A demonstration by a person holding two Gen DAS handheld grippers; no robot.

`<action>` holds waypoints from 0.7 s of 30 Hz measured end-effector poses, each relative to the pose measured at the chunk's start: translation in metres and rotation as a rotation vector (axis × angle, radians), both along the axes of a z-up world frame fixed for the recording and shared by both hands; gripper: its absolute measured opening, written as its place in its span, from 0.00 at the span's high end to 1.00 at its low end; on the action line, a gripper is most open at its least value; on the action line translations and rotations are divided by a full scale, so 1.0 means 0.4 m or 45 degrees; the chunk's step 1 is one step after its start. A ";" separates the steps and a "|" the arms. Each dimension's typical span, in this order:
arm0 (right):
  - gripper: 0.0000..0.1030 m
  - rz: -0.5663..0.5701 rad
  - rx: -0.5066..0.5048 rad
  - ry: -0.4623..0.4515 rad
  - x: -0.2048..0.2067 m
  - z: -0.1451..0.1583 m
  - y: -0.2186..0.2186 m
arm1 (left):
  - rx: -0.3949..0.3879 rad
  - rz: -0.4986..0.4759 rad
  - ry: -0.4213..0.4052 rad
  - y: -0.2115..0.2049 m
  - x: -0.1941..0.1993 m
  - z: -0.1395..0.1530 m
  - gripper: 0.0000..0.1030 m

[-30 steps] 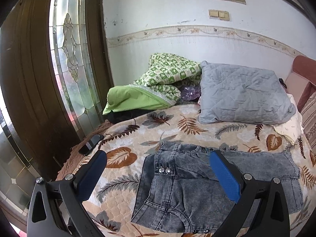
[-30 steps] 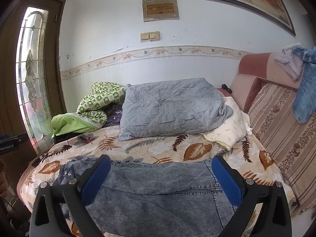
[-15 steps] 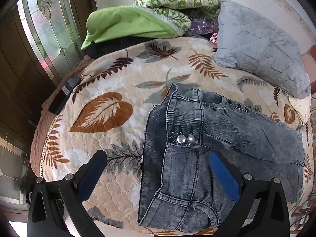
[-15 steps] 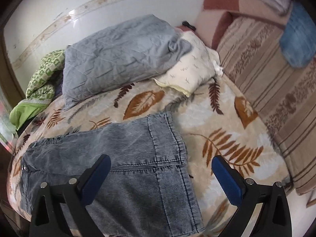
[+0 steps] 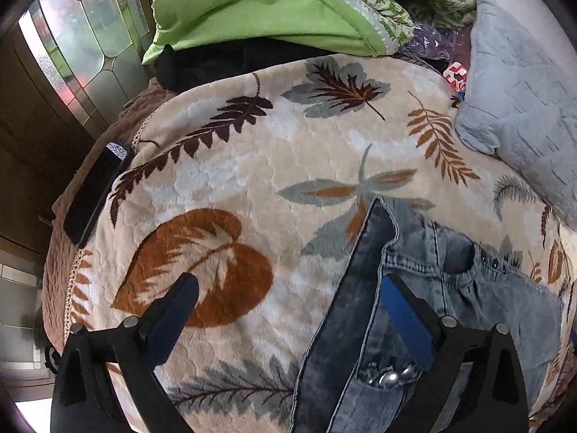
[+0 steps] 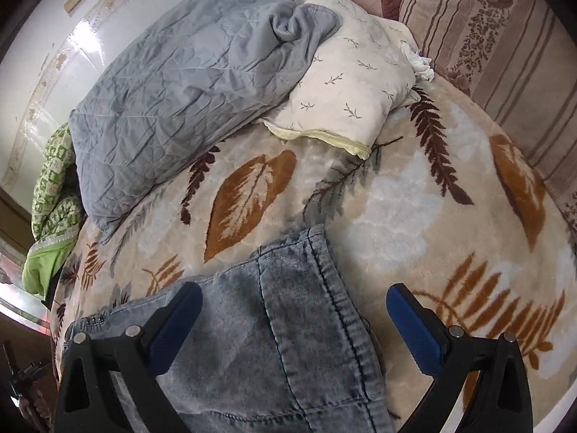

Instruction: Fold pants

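Lying on leaf blanket [image 5: 234,166]: pants [image 5: 468,288], flat.
Left gripper [image 5: 288,285]: jaws wide, closing over waistband edge, nothing pinched.
Right gripper [image 6: 294,294]: fingers spread over hem.
Behind pants: grey pillow [image 6: 187,83], green bedding [image 5: 259,3].
Writing: none readable.

The black left gripper [image 5: 286,283] with 2 blue-padded fingers [image 5: 405,315] points steeply down, its jaws wide and closing, tips at 8 and 4 o'clock. The matching right gripper [image 6: 294,297] tilts down, jaws spread wide.
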State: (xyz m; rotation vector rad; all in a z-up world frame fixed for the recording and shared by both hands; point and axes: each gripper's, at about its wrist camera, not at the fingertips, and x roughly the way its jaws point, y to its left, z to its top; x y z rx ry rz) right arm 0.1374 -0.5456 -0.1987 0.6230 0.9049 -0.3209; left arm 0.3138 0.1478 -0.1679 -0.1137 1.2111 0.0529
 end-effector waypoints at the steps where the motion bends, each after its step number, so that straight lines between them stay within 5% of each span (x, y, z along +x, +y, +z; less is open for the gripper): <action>1: 0.00 -0.002 0.007 -0.001 0.009 -0.004 -0.002 | -0.010 0.002 0.010 -0.004 0.020 -0.004 0.12; 10: 0.00 0.021 -0.006 0.031 0.061 -0.051 0.008 | -0.128 -0.103 0.098 -0.134 0.164 -0.072 0.31; 18: 0.00 0.003 -0.018 0.031 0.072 -0.062 -0.016 | -0.274 -0.115 0.218 -0.206 0.220 -0.157 0.64; 21: 0.00 -0.005 -0.011 0.023 0.075 -0.064 -0.032 | -0.248 -0.134 0.204 -0.228 0.221 -0.165 0.72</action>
